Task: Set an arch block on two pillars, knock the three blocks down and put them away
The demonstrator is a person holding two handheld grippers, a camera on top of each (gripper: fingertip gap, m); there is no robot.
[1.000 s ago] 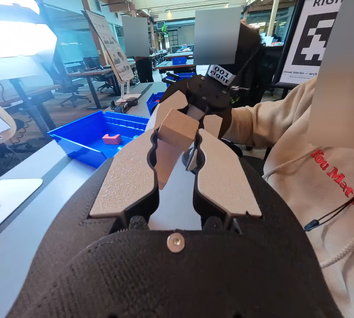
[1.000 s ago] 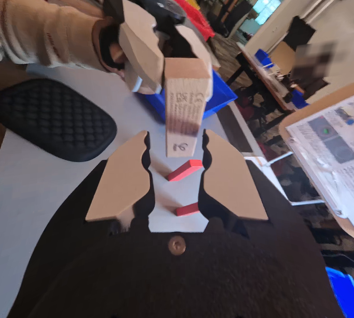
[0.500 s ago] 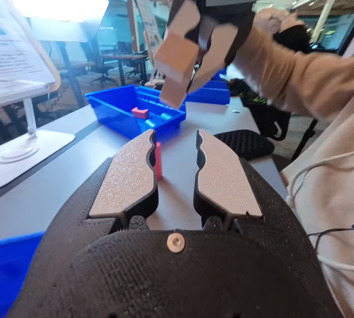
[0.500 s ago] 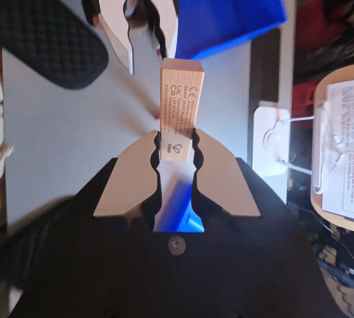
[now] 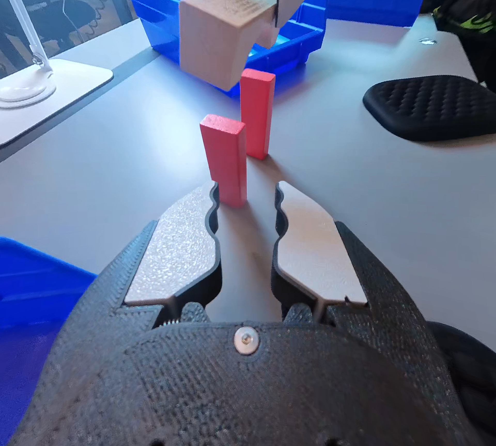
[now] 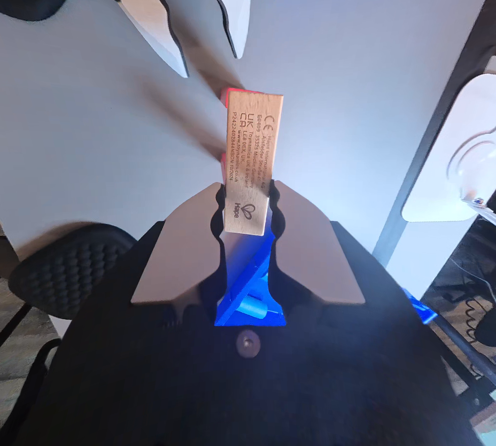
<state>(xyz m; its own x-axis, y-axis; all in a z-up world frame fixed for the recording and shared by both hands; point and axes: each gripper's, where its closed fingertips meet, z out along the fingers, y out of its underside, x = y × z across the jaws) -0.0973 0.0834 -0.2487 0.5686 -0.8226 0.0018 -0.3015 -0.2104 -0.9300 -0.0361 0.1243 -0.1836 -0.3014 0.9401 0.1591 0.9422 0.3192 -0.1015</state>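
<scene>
Grey and matt, the table (image 5: 349, 204) carries two upright red wooden pillar blocks: the nearer red pillar (image 5: 226, 161) stands just off the tips of my left tool (image 5: 245, 192), at its 12 o'clock, and the farther red pillar (image 5: 257, 113) stands just behind it, apart from it. My left tool is parted to a middling gap and holds nothing. My right tool (image 6: 247, 188) grips one end of the plain light wooden arch block (image 6: 251, 153), its printed face towards the camera; in the left wrist view that arch block (image 5: 217, 30) hangs in the air above the pillars, clear of both tops. From the right wrist view only red slivers of the pillars peek out at the block's 9 o'clock edge. At 12 o'clock beyond the pillars sits a blue plastic bin (image 5: 161, 3), at 2 o'clock a black dimpled pad (image 5: 434, 108), at 10 o'clock a white stand base (image 5: 53, 84).
</scene>
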